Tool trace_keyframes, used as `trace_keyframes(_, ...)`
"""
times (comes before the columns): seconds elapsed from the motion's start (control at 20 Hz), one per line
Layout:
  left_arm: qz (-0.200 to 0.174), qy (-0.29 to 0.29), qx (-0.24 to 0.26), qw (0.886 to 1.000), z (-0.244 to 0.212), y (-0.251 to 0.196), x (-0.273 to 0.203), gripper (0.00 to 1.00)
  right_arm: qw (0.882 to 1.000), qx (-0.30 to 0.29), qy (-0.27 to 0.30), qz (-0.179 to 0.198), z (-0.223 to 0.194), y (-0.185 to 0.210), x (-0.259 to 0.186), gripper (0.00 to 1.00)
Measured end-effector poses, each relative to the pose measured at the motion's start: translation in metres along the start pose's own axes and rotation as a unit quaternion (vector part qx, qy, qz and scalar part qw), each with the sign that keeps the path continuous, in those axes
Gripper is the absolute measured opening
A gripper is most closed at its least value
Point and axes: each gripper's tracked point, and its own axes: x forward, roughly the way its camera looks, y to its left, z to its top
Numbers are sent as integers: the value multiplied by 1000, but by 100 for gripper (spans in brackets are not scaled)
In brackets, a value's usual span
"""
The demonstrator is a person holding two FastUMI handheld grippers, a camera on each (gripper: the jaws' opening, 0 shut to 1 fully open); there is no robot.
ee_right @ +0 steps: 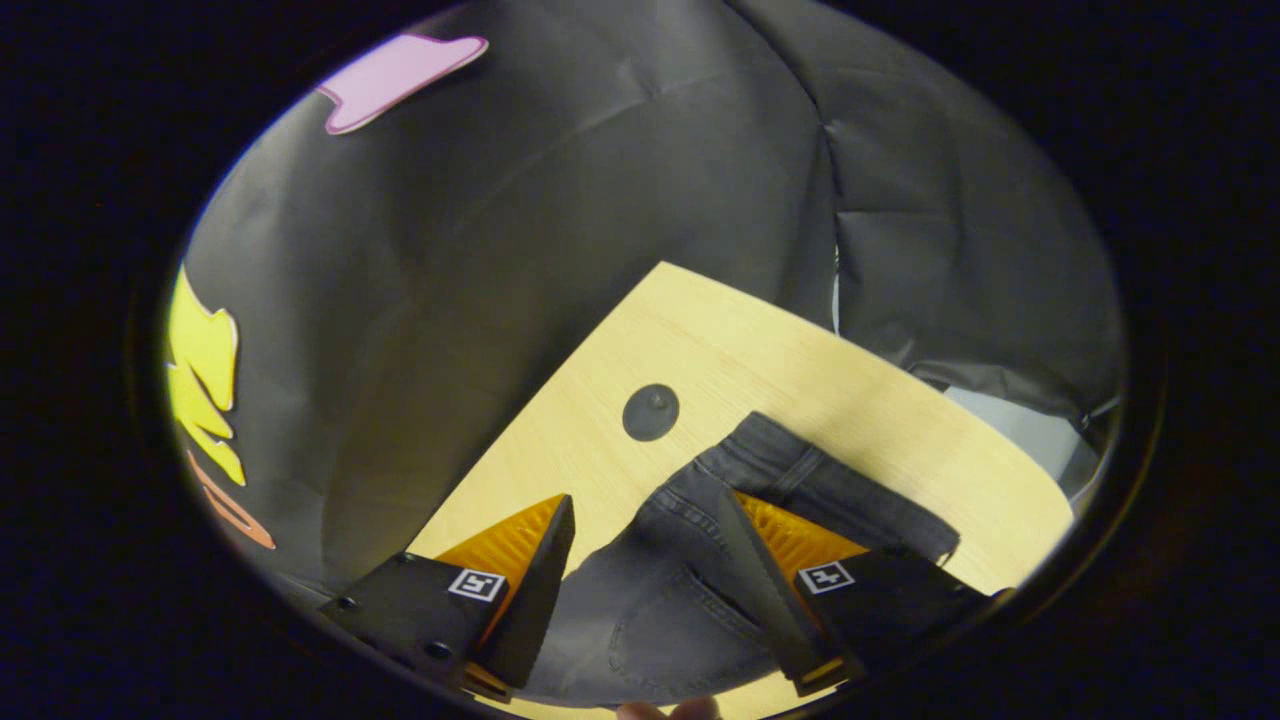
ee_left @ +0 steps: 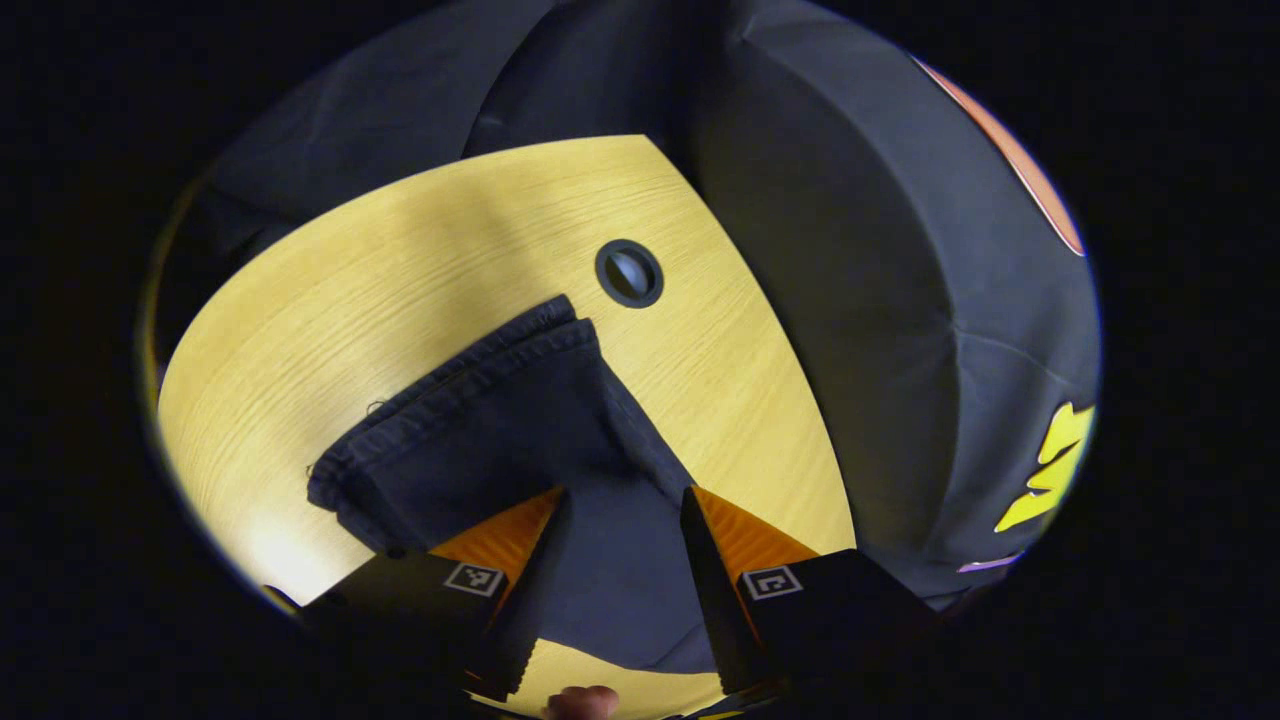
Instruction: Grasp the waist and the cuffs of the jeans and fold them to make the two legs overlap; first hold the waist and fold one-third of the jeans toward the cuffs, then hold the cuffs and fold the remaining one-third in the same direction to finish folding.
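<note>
Dark jeans lie on the pale wooden table. The left gripper view looks down on the cuffs (ee_left: 450,420), two hems stacked, one leg over the other. My left gripper (ee_left: 622,505) stands open above the leg cloth, a finger on each side, nothing pinched. In the right gripper view the waist (ee_right: 810,480) with its belt loops and a back pocket (ee_right: 660,620) lies below. My right gripper (ee_right: 645,510) is open too, its fingers straddling the waist's near corner without pressing on it.
A round dark cable grommet (ee_left: 629,272) sits in the table (ee_left: 420,250) just past the cuffs, and the grommet (ee_right: 650,412) appears beside the waist as well. The table's edge (ee_right: 500,430) runs close by, with the black booth cloth beyond. A fingertip (ee_left: 580,703) shows at the bottom.
</note>
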Motion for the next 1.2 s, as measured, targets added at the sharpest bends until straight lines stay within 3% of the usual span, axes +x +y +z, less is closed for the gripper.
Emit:
trace_keyframes(0.1,-16,-9,62,998,-11,-26,-34,74,998,-59,-38,4,7,6,-31,90)
trace_keyframes(0.15,-24,-22,105,994,-15,-41,-52,85,994,-92,-56,11,9,12,-54,90)
trace_keyframes(0.25,-43,-60,190,979,-26,-74,-98,86,984,-156,-87,31,7,30,-102,92)
trace_keyframes(0.3,-54,-80,228,969,-35,-91,-122,86,977,-183,-104,40,4,38,-127,85)
trace_keyframes(0.35,-64,-95,261,959,-48,-106,-145,86,969,-210,-119,48,-1,44,-153,85)
trace_keyframes(0.4,-73,-104,281,951,-65,-116,-168,86,962,-230,-134,58,-6,49,-176,93)
trace_keyframes(0.45,-80,-105,298,945,-87,-123,-188,86,956,-246,-146,66,-14,51,-199,93)
trace_keyframes(0.5,-83,-103,312,941,-110,-124,-204,86,950,-262,-155,74,-23,53,-221,100)
trace_keyframes(0.55,-90,-104,326,935,-134,-124,-216,87,943,-279,-165,76,-31,49,-239,93)
trace_keyframes(0.6,-95,-115,337,930,-154,-123,-227,87,936,-295,-176,73,-41,44,-254,100)
trace_keyframes(0.8,-79,-207,384,896,-197,-105,-249,87,920,-322,-212,74,-89,48,-283,96)
trace_keyframes(0.85,-74,-231,389,889,-203,-98,-251,87,915,-331,-219,72,-101,48,-286,98)
trace_keyframes(0.95,-65,-264,404,873,-216,-92,-254,88,915,-339,-212,60,-124,52,-279,98)
trace_keyframes(1.05,-62,-282,418,861,-224,-90,-253,90,924,-323,-196,60,-135,53,-266,98)
trace_keyframes(1.2,-45,-328,452,828,-223,-90,-263,91,931,-318,-177,41,-150,15,-266,98)
